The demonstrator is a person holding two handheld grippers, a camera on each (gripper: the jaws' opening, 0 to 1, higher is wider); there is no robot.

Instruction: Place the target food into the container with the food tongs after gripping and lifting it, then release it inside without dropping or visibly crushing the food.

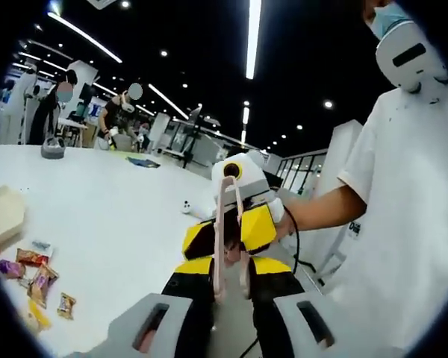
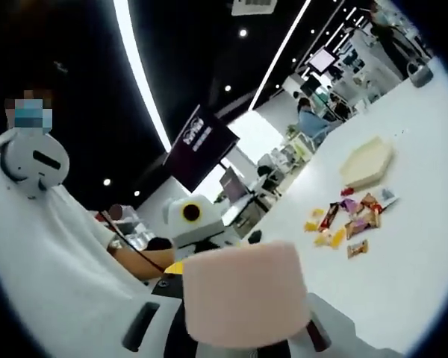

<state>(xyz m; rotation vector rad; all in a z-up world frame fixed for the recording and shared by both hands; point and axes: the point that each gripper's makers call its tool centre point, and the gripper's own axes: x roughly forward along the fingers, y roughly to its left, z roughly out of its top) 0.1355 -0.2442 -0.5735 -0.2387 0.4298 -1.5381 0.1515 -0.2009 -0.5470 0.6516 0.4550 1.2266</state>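
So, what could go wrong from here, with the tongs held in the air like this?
1. The pink tongs in the right claw block much of the right gripper view, so aiming may be hard.
2. The snack packets lie close together on the table; the tongs might catch two at once.
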